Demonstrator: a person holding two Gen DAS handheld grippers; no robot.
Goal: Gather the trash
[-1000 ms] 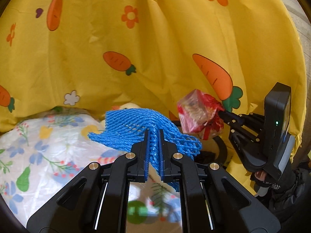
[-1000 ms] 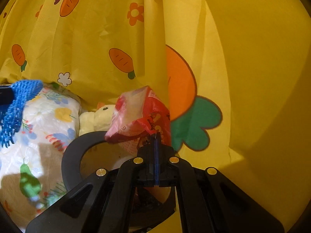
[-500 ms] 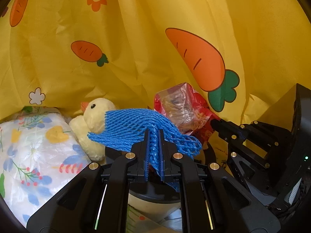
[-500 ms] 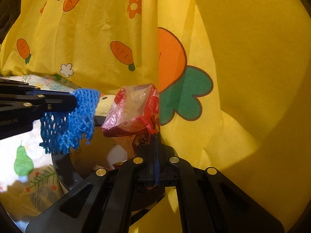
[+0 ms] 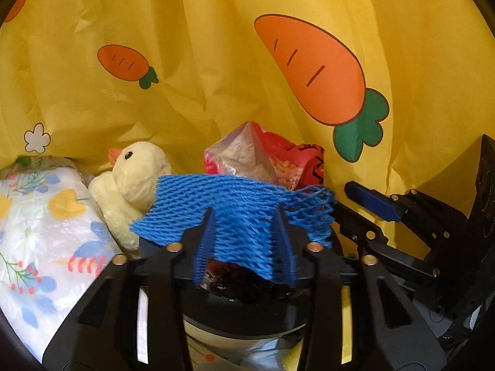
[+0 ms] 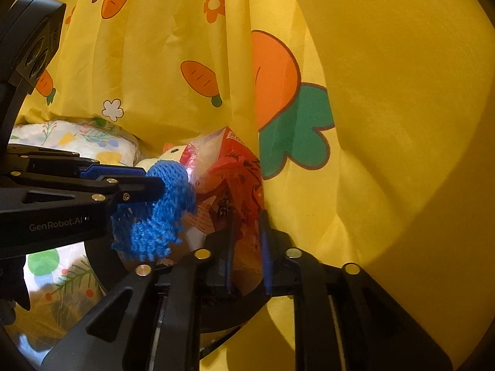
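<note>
A blue foam net [image 5: 238,207] lies loosely between the spread fingers of my left gripper [image 5: 244,241], which is open, just above a round black bin [image 5: 247,312]. The net also shows in the right wrist view [image 6: 157,210]. A red and clear snack wrapper [image 6: 229,182] stands between the parted fingers of my right gripper [image 6: 247,241], which is open; it shows behind the net in the left wrist view [image 5: 263,160]. Both grippers hover over the bin's rim [image 6: 102,266].
A yellow carrot-print curtain [image 5: 216,61] hangs close behind. A yellow plush duck [image 5: 133,182] and a floral plastic package [image 5: 40,225] lie left of the bin. The right gripper's body [image 5: 417,232] is at the right in the left wrist view.
Both grippers opened from shut. They moved closer together over the bin, and the net and wrapper now sit loose between the fingers.
</note>
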